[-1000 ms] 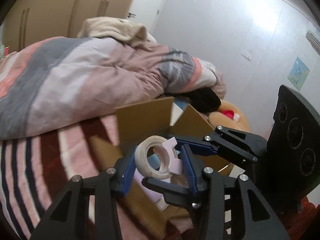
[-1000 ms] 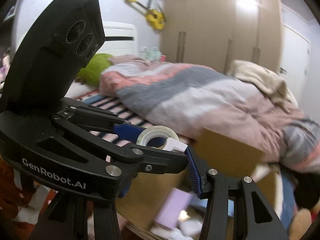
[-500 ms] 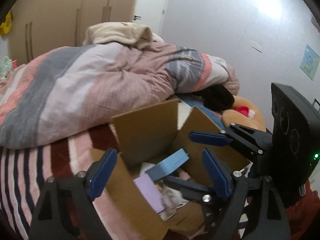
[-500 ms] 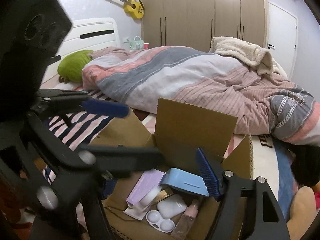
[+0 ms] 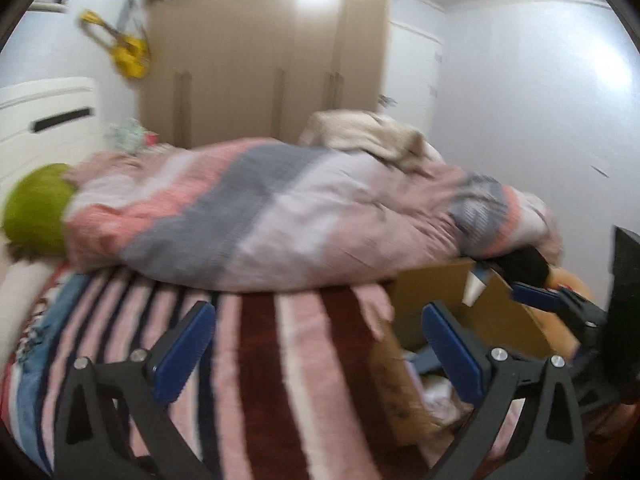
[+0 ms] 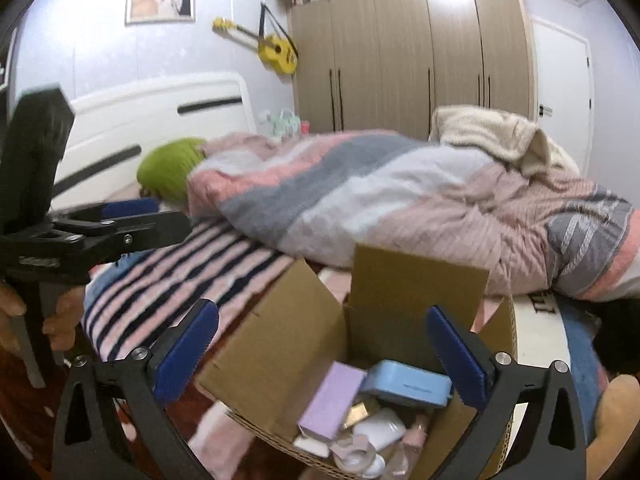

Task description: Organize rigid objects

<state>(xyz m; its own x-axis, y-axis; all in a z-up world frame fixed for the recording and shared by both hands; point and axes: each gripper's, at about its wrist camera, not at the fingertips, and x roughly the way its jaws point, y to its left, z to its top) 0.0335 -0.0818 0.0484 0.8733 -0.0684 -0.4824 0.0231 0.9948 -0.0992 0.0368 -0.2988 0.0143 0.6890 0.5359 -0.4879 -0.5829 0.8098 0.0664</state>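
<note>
The open cardboard box (image 6: 280, 344) sits on the bed's near edge. Inside lie a purple box (image 6: 332, 400), a light blue case (image 6: 408, 384), a white case (image 6: 380, 428) and the tape roll (image 6: 354, 454) at the bottom. My right gripper (image 6: 320, 344) hangs over the box, its jaws opening with nothing between them. My left gripper (image 5: 318, 344) points at the striped sheet (image 5: 280, 360) left of the box (image 5: 436, 292); its jaws are opening too, and nothing is between them. One of the left gripper's fingers (image 6: 128, 206) shows at the far left of the right wrist view.
A pink and grey duvet (image 6: 400, 200) is heaped across the bed behind the box, with a green pillow (image 6: 168, 168) by the white headboard. A wardrobe (image 6: 400, 60) and a yellow toy guitar (image 6: 276, 50) are on the far wall. A person's hand (image 6: 60, 320) holds the left gripper.
Both grippers were shut on the tape roll over the box; both let go and opened wide. The roll now lies in the box. The left gripper swung left towards the striped sheet.
</note>
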